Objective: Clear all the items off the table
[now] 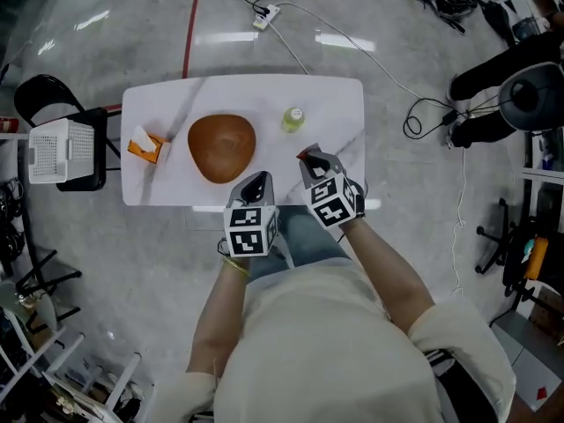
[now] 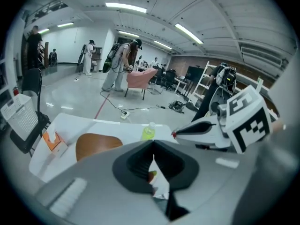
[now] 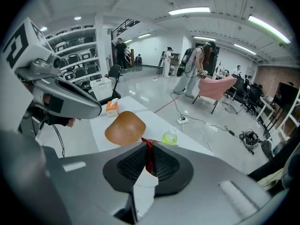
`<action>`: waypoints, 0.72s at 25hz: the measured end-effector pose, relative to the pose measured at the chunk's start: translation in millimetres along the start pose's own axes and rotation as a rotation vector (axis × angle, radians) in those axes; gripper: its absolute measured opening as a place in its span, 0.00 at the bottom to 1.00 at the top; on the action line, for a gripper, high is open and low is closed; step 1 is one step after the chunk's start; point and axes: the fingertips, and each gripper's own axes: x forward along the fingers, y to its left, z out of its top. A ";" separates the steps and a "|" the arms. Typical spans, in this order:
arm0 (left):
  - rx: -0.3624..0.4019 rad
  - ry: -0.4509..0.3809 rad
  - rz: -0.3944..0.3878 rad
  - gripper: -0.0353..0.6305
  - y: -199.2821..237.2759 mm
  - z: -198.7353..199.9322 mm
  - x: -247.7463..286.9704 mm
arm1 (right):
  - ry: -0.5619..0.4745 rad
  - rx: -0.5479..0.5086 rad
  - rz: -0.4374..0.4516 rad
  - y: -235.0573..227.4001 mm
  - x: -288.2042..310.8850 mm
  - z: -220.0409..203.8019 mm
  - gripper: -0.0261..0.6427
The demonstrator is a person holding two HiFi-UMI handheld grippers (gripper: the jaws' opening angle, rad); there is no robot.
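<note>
Clearing looks under way: the right gripper (image 1: pixel 310 159) pinches a thin red scrap (image 3: pixel 148 156), the left gripper (image 2: pixel 153 146) has its jaws pressed together on nothing, and next the scrap needs dropping off the white table (image 1: pixel 339 104) before either gripper reaches for the brown rounded bowl (image 1: pixel 221 146) ahead of both jaws.

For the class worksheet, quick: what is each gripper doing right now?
Left gripper: closed, nothing visible between its jaws.
Right gripper: closed on a thin red item.

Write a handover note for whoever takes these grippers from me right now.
Left gripper: fingers shut, nothing seen held.
Right gripper: shut on a thin red item.
Both are over the table's near edge.
On the table: tissue box at left, brown bowl in the middle, green bottle right of it.
Done: red item in hand.
Left: stow it, then clear those three.
</note>
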 end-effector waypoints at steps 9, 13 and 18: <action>-0.014 -0.056 0.046 0.07 5.1 29.6 -25.4 | -0.056 -0.074 0.050 7.4 -26.6 39.1 0.09; 0.002 -0.078 0.085 0.07 12.0 37.6 -36.5 | -0.091 -0.068 0.082 8.5 -35.6 55.3 0.09; -0.035 -0.129 0.130 0.07 25.1 47.9 -47.5 | -0.135 -0.087 0.107 8.2 -45.2 75.4 0.09</action>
